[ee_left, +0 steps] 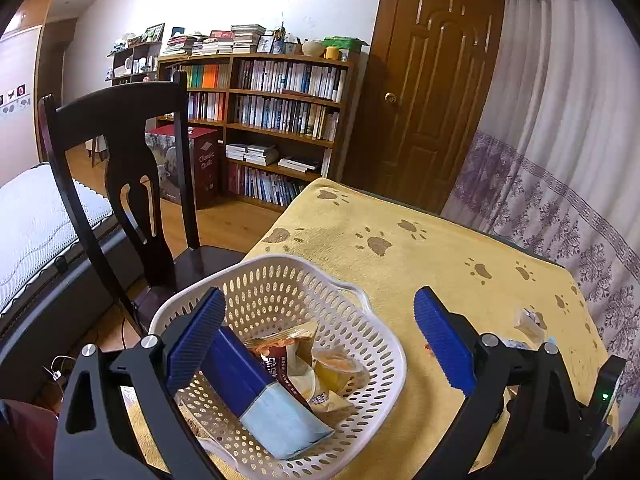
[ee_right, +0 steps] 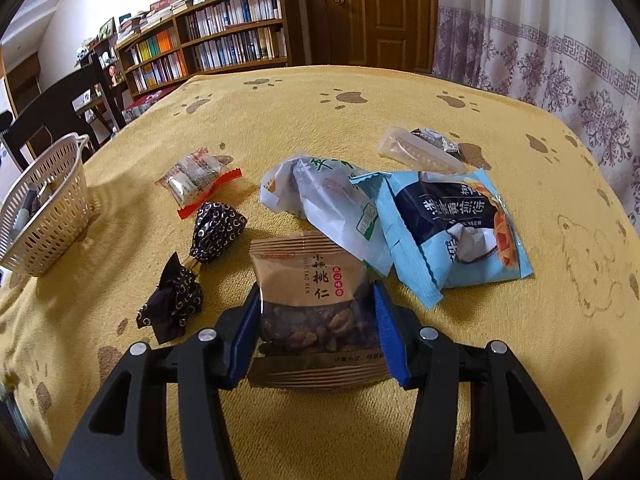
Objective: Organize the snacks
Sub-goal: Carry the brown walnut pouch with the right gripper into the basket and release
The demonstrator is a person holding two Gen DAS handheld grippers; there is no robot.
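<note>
In the right wrist view my right gripper [ee_right: 316,290] is shut on a brown walnut packet [ee_right: 312,276], its blue fingers [ee_right: 244,340] pressing both sides just above the yellow cloth. Beyond it lie a light blue packet [ee_right: 452,224], a white and green bag [ee_right: 324,196], a dark blue twisted wrapper [ee_right: 216,224], a red-edged clear packet [ee_right: 196,180] and a long clear packet [ee_right: 420,152]. My left gripper [ee_left: 320,300] hangs open over the white basket [ee_left: 384,344], which holds a blue packet [ee_left: 240,376], a brown sachet [ee_left: 280,356] and a jelly cup [ee_left: 336,364].
The table wears a yellow paw-print cloth [ee_left: 400,248]. A dark wooden chair [ee_left: 132,168] stands at its left side beside the basket [ee_right: 48,200]. A small clear wrapper [ee_left: 530,322] lies on the cloth right of the left gripper. A bookshelf [ee_left: 276,112], a door and a curtain are behind.
</note>
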